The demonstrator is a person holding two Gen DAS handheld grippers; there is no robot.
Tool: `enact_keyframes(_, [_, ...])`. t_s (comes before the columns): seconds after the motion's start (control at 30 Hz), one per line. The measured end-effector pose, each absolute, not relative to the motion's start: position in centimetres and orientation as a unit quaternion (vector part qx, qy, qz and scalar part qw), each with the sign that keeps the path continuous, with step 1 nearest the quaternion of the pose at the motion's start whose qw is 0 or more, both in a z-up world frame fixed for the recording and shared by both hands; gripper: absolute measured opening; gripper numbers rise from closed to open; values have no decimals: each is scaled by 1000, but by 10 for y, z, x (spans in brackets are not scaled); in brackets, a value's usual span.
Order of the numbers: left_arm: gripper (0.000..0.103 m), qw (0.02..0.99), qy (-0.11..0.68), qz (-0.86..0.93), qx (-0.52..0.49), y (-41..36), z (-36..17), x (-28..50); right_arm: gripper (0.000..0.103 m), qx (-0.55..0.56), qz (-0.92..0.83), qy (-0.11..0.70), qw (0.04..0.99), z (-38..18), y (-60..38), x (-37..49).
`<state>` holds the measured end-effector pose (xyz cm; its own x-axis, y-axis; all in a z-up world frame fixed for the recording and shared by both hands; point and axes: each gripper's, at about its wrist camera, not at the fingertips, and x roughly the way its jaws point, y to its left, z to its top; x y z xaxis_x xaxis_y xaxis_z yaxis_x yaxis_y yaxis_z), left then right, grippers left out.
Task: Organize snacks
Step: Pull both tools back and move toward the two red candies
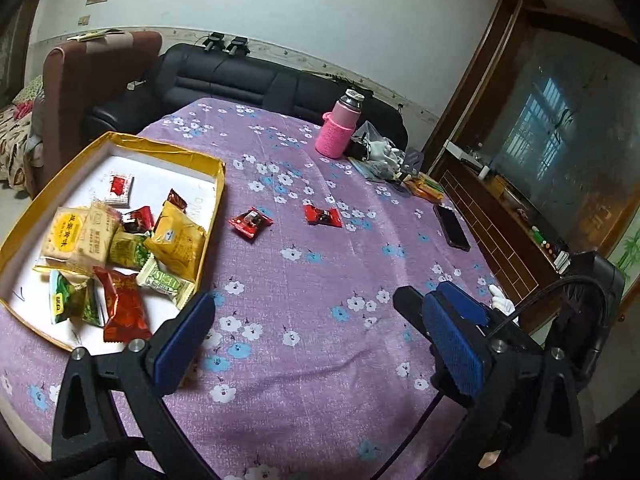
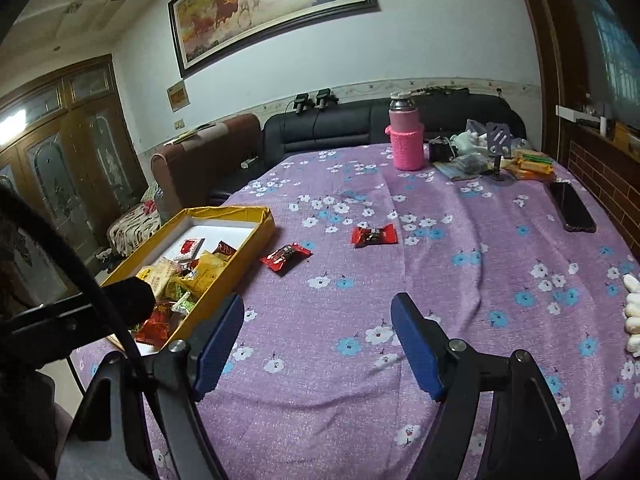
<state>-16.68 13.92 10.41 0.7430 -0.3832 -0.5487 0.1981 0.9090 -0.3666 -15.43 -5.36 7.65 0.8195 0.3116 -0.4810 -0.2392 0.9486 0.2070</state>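
Observation:
A yellow box (image 1: 219,184) at the table's left holds several wrapped snacks; it also shows in the right wrist view (image 2: 264,226). Two red snack packets lie loose on the purple floral cloth: a near one (image 1: 250,222) (image 2: 285,257) beside the box and a farther one (image 1: 322,215) (image 2: 373,235). My left gripper (image 1: 304,312) is open and empty above the cloth, just right of the box. My right gripper (image 2: 318,320) is open and empty, hovering short of the two packets.
A pink bottle (image 1: 338,130) (image 2: 406,136) stands at the far side with a clutter of bags and yellow packs (image 2: 528,162). A black phone (image 1: 452,226) (image 2: 570,206) lies at the right edge. A sofa (image 1: 240,76) is behind the table.

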Motion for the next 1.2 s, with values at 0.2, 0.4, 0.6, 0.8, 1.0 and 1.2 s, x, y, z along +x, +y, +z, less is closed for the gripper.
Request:
enact_keyframes(0.2, [103, 922, 313, -159, -165, 150, 108, -173, 76, 62, 141, 260, 953, 80, -53, -163])
enact_keyframes(0.4, [103, 929, 294, -149, -168, 160, 113, -175, 77, 50, 138, 262, 954, 81, -49, -165])
enact_keyframes(0.6, [103, 928, 302, -134, -173, 172, 104, -161, 78, 64, 142, 294, 943, 72, -55, -143])
enact_keyframes(0.8, [103, 930, 310, -100, -172, 190, 98, -146, 78, 124, 145, 335, 923, 68, -103, -91])
enact_keyframes(1.0, [102, 930, 323, -83, -156, 198, 84, -130, 67, 162, 113, 366, 910, 58, -149, -18])
enact_keyframes(1.2, [99, 931, 329, -96, -129, 183, 83, -123, 60, 141, 137, 409, 891, 33, -111, 45])
